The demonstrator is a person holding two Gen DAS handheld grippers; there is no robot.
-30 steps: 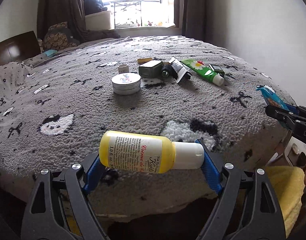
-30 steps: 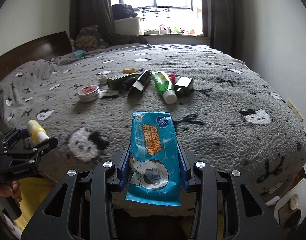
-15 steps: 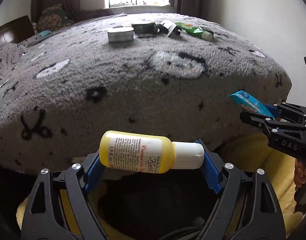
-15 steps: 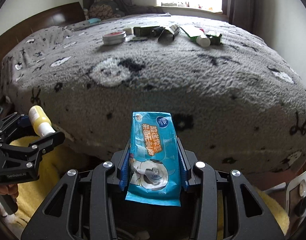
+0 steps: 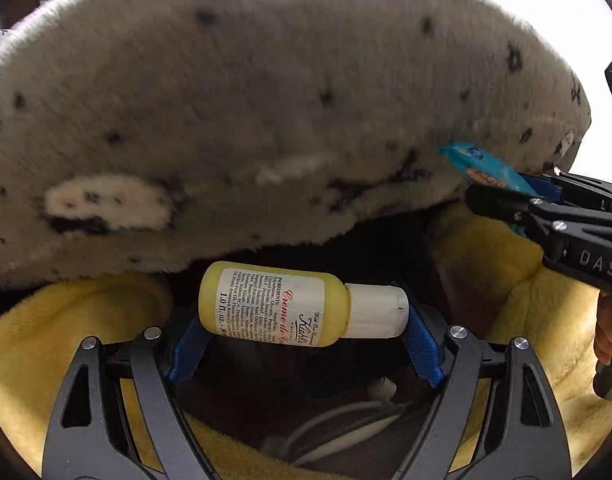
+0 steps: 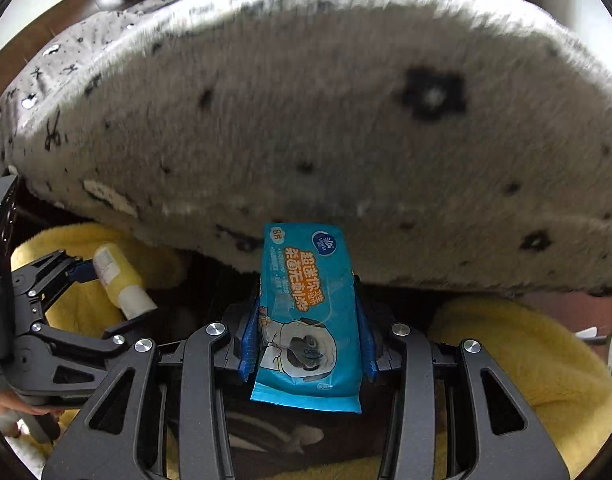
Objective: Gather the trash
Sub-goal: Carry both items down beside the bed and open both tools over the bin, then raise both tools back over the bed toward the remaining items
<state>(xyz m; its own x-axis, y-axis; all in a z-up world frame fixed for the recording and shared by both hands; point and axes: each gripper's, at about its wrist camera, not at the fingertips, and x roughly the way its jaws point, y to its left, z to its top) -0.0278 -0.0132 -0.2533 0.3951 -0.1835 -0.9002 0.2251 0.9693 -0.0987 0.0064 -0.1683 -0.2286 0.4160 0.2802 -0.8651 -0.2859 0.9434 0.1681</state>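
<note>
My left gripper is shut on a small yellow lotion bottle with a white cap, held sideways between the blue pads. It also shows in the right wrist view at the left. My right gripper is shut on a blue wet-wipes packet, which also shows at the right of the left wrist view. Both grippers are low, in front of the bed's edge, over a yellow fluffy container with a dark inside.
The grey patterned blanket on the bed hangs just ahead and above both grippers and fills the upper view. White cables lie in the container's dark bottom. The yellow rim curves around both sides.
Both grippers have dropped from above the bed to below its edge, down over the yellow container, each still holding its item. The items on top of the bed have gone out of view.
</note>
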